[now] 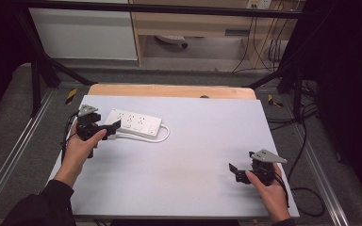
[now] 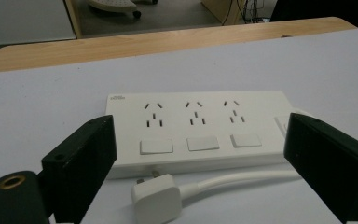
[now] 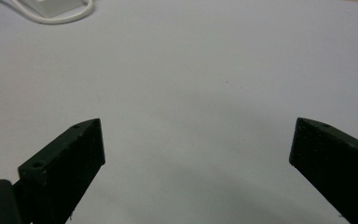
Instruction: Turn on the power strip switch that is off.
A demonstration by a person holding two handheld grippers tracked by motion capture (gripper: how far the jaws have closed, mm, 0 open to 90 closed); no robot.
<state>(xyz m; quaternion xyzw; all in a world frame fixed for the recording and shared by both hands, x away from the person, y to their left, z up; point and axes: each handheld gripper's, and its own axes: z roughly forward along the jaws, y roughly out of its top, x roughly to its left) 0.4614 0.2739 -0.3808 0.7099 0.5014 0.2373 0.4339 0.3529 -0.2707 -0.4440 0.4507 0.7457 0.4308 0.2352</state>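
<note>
Looked like a lab or test room set up for recording. Black metal frame (image 1: pixel 42 61) bolted around a white worktop (image 1: pixel 193 155) laid over a wooden board (image 1: pixel 169 90). Aluminium rails (image 1: pixel 9 155) along the grey carpeted floor (image 1: pixel 14 94), yellow-black tape marks (image 1: pixel 70 95) at the corners. Loose black cables (image 1: pixel 306 141) trailing down the right side, more hanging below a wall socket (image 1: pixel 258 4). Plain light-wood cabinet (image 1: pixel 188 21) and a chair castor (image 1: pixel 172 41) behind.

A pale grey bench (image 1: pixel 184 155) carries a white power strip (image 1: pixel 134 123), its cord (image 1: pixel 162 136) and plug (image 2: pixel 157 198) lying alongside, seemingly unplugged.
</note>
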